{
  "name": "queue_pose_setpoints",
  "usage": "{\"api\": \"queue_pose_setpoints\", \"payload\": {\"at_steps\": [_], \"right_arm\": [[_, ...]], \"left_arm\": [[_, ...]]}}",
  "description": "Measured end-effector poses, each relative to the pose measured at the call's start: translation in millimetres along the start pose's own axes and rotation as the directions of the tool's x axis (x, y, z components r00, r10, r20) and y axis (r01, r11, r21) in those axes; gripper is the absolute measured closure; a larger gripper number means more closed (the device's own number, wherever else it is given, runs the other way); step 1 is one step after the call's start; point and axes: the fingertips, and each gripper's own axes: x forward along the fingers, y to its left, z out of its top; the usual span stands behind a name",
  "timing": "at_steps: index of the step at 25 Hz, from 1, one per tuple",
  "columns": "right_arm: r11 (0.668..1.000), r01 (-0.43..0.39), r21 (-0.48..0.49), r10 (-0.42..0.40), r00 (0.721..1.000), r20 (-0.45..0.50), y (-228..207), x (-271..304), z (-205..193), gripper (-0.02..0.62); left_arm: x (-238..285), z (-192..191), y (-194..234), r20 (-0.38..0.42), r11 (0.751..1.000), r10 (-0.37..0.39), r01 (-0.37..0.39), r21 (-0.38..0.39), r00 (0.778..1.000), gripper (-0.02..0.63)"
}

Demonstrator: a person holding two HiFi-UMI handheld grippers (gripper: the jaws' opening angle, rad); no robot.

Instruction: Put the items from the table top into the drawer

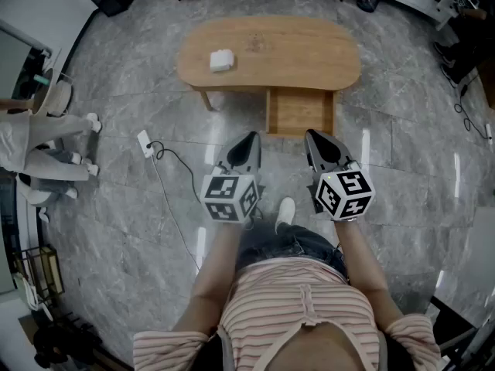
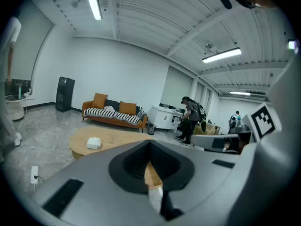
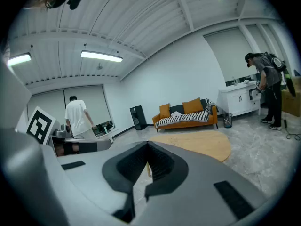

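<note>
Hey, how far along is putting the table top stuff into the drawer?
Done: the light wooden drawer under the oval wooden table stands pulled out, apparently empty. In hand: nothing; the left hand-held gripper and right hand-held gripper are both shut and empty, short of the table. Left: the small white box sits on the table top and must go into the drawer.

1. A small white boxy item [image 1: 221,60] lies flat on the oval wooden counter [image 1: 294,52], towards its left end and nearer the near edge.
2. The wooden drawer [image 1: 300,112] stands pulled open beneath the counter's near edge, right of centre.
</note>
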Motion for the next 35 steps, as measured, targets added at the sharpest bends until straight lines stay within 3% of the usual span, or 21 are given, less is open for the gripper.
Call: {"api": "queue_pose_setpoints", "payload": {"at_steps": [5, 9, 15, 22, 35], "right_arm": [[1.0, -0.005, -0.001, 0.005, 1.0, -0.004, -2.3, 7.0, 2.0, 0.586], [0.998, -0.013, 0.054, 0.013, 1.0, 0.002, -11.1, 7.7, 0.6, 0.586], [0.996, 0.041, 0.081, -0.035, 0.997, -0.064, -37.1, 3.4, -17.6, 0.586], [0.993, 0.075, 0.09, -0.068, 0.995, -0.077, -49.5, -1.1, -20.7, 0.586], [0.993, 0.067, 0.093, -0.059, 0.995, -0.086, -51.2, 2.7, -16.0, 0.586]], "left_arm": [[3.2, 5.7, 7.7, 0.007, 1.0, 0.027, -0.027, 0.012, 1.0, 0.592], [3.5, 8.7, 25.2, 0.005, 0.997, 0.071, -0.071, -0.015, 0.997, 0.592], [6.4, -0.4, 42.8, -0.015, 0.992, 0.11, -0.11, -0.061, 0.994, 0.592], [17.4, -5.4, 42.2, -0.035, 0.987, 0.113, -0.116, -0.114, 0.993, 0.592], [18.9, 13.8, 48.4, -0.019, 0.986, 0.135, -0.136, -0.099, 0.991, 0.592]]}}
